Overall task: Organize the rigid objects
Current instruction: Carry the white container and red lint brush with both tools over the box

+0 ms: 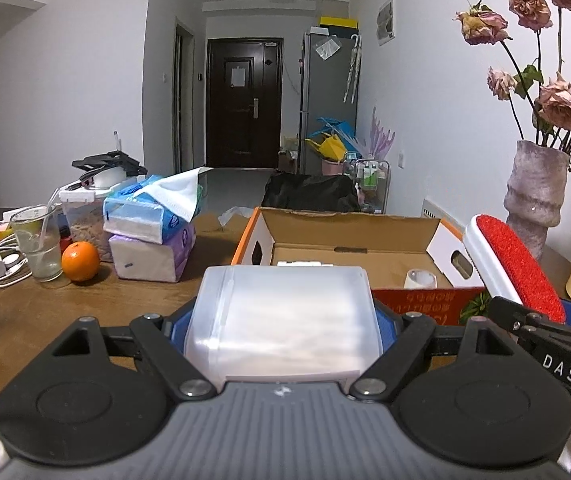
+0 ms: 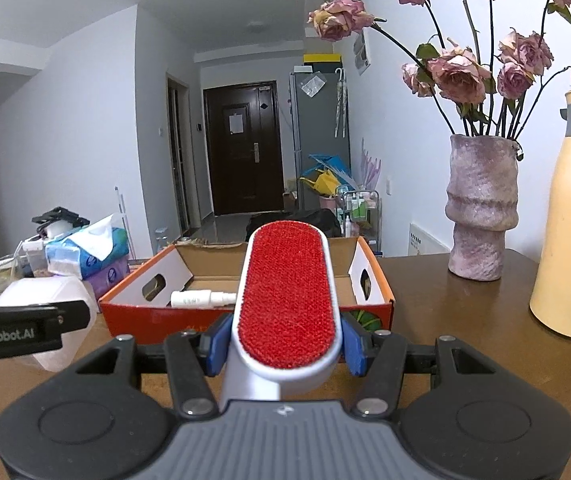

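Lint brush [image 2: 287, 294] clamped in right gripper [image 2: 285, 344], plastic tub [image 1: 283, 320] clamped in left gripper [image 1: 283, 332]; both in transit; next, lower each into box [image 2: 369, 272]

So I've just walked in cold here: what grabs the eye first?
The red-faced white lint brush clamped in the right tongs, and the translucent white plastic container gripped in the left tongs. Just beyond both sits the open orange cardboard box, with dried pink roses at right.
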A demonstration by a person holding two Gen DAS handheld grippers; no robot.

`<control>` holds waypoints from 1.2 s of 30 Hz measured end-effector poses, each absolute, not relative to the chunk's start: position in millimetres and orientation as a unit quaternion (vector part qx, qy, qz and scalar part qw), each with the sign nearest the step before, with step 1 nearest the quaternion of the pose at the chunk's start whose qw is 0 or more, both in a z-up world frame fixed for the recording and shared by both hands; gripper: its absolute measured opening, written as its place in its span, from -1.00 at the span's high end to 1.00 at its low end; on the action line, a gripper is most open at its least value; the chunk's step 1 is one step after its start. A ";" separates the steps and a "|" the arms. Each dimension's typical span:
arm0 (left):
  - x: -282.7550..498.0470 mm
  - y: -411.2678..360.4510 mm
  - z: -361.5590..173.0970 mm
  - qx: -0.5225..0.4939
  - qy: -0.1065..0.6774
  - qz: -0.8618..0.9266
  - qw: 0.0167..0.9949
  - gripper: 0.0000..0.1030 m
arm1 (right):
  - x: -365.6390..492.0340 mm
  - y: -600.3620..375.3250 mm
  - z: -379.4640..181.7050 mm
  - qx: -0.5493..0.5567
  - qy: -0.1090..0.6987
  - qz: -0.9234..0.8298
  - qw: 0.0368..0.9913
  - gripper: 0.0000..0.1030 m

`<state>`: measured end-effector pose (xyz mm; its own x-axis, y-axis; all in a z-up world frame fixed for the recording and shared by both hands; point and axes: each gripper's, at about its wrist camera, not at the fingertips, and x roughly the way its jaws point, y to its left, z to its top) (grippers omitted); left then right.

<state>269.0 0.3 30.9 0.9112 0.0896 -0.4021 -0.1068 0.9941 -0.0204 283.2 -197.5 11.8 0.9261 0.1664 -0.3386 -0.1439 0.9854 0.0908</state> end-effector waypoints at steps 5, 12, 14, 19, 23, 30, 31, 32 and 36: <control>285.6 -1.9 32.7 -0.022 0.202 0.053 0.978 -0.61 | 296.5 -198.5 14.6 0.038 0.174 0.077 0.981 -0.06; 308.5 -6.2 36.3 -0.021 0.195 0.054 0.979 -0.61 | 320.0 -196.6 16.4 0.041 0.175 0.074 0.981 -0.06; 314.7 -7.4 37.5 -0.019 0.192 0.054 0.980 -0.61 | 328.2 -195.6 16.7 0.042 0.176 0.073 0.981 -0.06; 333.6 -9.6 38.8 -0.019 0.189 0.058 0.980 -0.61 | 348.2 -192.9 18.0 0.047 0.180 0.072 0.980 -0.06; 347.9 -8.7 38.0 -0.018 0.190 0.061 0.980 -0.61 | 365.7 -189.3 18.8 0.047 0.181 0.072 0.980 -0.06; 373.4 -8.2 34.0 -0.011 0.190 0.070 0.979 -0.61 | 393.9 -181.6 20.0 0.050 0.185 0.072 0.979 -0.06; 377.7 -8.2 33.1 -0.010 0.190 0.071 0.979 -0.61 | 397.8 -180.7 20.5 0.051 0.185 0.072 0.979 -0.06; 381.3 -8.6 32.3 -0.009 0.191 0.072 0.979 -0.61 | 402.5 -180.0 20.8 0.051 0.186 0.072 0.979 -0.07; 395.9 -7.8 29.7 -0.009 0.194 0.073 0.978 -0.61 | 417.3 -176.5 21.1 0.052 0.191 0.071 0.978 -0.07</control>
